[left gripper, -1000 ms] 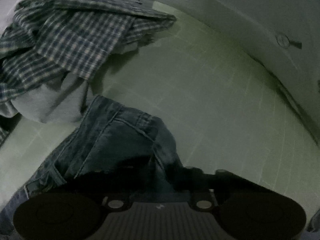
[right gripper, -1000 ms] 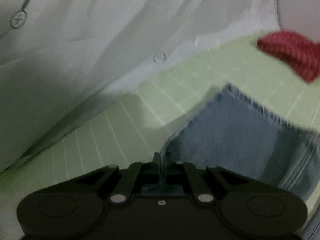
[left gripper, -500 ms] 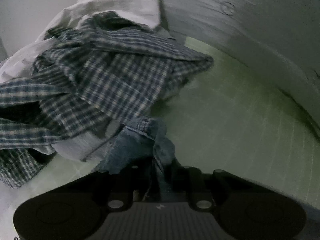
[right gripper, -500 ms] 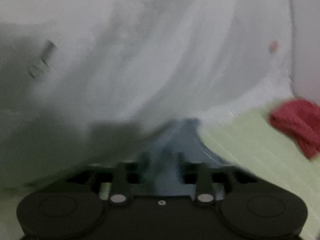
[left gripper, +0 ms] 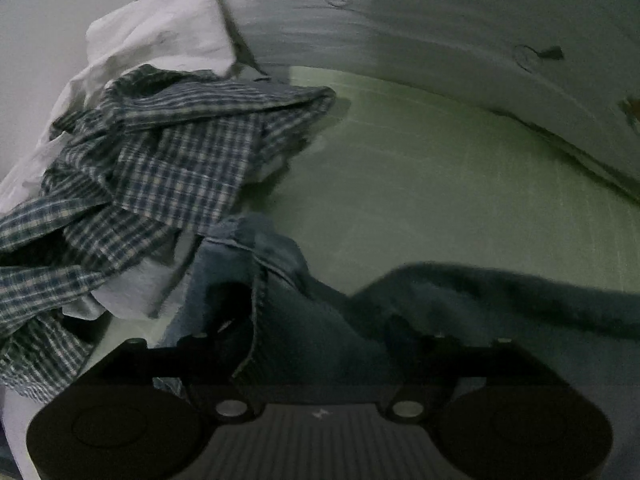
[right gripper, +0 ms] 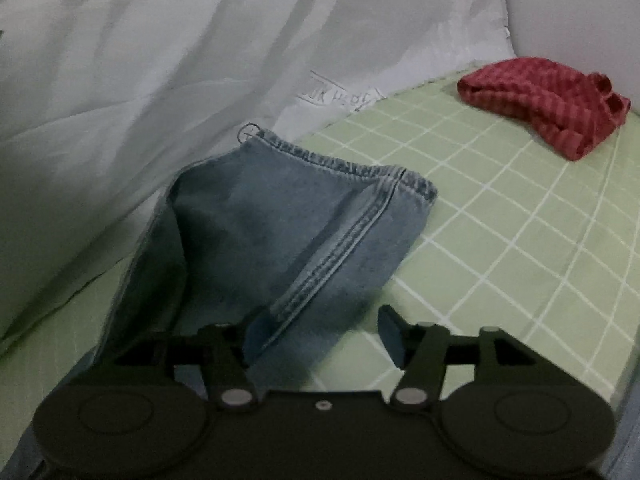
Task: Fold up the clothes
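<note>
The right gripper (right gripper: 324,334) stands with its jaws apart and opening, low over a pair of blue jeans (right gripper: 288,232) on a bed. The left blue pad (right gripper: 256,332) sits against the denim beside a stitched side seam; the right pad is clear of the cloth, over the sheet, so the jeans are not pinched. The leg runs away from the gripper toward the far edge of the bed, where its hem (right gripper: 340,164) lies against a white duvet (right gripper: 140,80) bunched along that edge. The pale green checked sheet (right gripper: 500,240) stretches off to the right, and a red striped garment (right gripper: 548,108) lies crumpled near the far right corner, well apart from the jeans.

The left gripper (left gripper: 320,344) is likewise spread and opening, its dark fingers hard to make out in the shadow. The jeans' other end (left gripper: 280,300) is heaped between and in front of them, a seamed edge running down through the gap; whether either finger touches the cloth cannot be told. More denim trails off to the right along the near edge of the bed. Just beyond the jeans on the left, a blue-and-white plaid shirt (left gripper: 160,168) lies rumpled on a heap of white cloth (left gripper: 160,36), near the far left corner. Bare sheet fills the middle, and the duvet curves along the far edge.
</note>
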